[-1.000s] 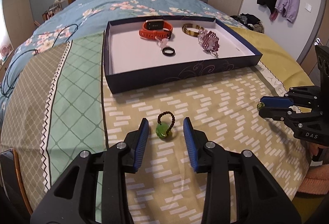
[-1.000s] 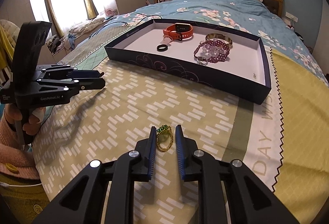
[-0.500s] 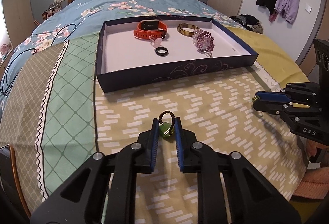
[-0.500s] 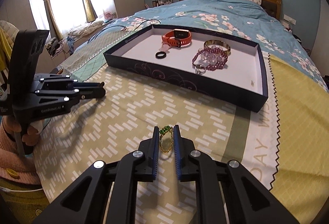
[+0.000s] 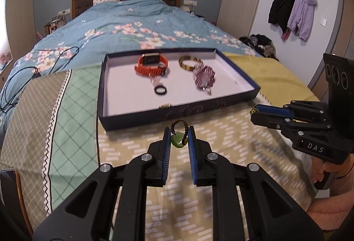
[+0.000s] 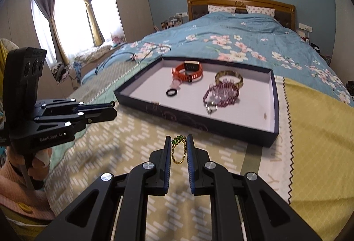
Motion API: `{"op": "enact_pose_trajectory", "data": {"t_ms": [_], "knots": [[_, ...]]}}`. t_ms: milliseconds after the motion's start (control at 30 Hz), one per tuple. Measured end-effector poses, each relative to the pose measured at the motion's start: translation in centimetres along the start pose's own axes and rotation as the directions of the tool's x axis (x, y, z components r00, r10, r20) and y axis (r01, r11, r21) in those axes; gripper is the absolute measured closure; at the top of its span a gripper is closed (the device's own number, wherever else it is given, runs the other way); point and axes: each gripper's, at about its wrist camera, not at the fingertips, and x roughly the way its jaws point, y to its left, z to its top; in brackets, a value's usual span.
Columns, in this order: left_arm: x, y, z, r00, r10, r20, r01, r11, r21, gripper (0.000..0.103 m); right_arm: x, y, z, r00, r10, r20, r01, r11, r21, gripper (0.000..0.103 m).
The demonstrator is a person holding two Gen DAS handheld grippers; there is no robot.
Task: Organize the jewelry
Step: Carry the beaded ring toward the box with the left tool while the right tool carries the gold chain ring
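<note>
My left gripper (image 5: 179,132) is shut on a brown bead bracelet with a green stone (image 5: 179,141) and holds it above the bedspread, just in front of the navy tray (image 5: 132,119). My right gripper (image 6: 179,141) is shut on a gold chain with green stones (image 6: 178,149), also lifted, near the tray's front wall (image 6: 199,128). The tray holds an orange watch (image 5: 151,64), a gold bangle (image 5: 189,62), a purple bead bracelet (image 5: 204,76) and a black ring (image 5: 160,90). Each gripper shows in the other's view: the right one (image 5: 254,111) and the left one (image 6: 112,105).
The tray lies on a patterned bedspread (image 5: 132,174) over a blue floral duvet (image 5: 124,26). Black cables (image 5: 13,90) lie at the left. Coats (image 5: 292,8) hang on the right wall. A wooden edge (image 5: 15,196) is at the near left.
Both grippers closed on their pieces, lifted them off the bedspread and moved toward the tray. The views now sit higher and closer to the tray's front wall.
</note>
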Motion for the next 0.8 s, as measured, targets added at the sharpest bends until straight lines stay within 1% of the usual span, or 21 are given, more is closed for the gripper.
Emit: {"op": "enact_pose_trajectory", "data": {"t_ms": [267,433,800], "knots": [[-1.1,-0.9,1.4,0.998,0.019,0.064,-0.019,1.000,0.008,0.087,-0.9,-0.6,1.6,0.997,0.000,0.072,-0.001,1.000,0.022,0.091],[-1.7,-1.5,2.1,0.994,0.042,0.102,-0.045,0.999,0.027,0.087,-1.1,-0.9,2.3,0.995,0.003,0.104,-0.006,1.000,0.029,0.091],[-2.8,-1.9,3.1,0.985,0.057,0.165,-0.061,0.998,0.021,0.087,-1.6,-1.2,3.3,0.986,-0.006,0.166,-0.001,0.999,0.041,0.091]]}}
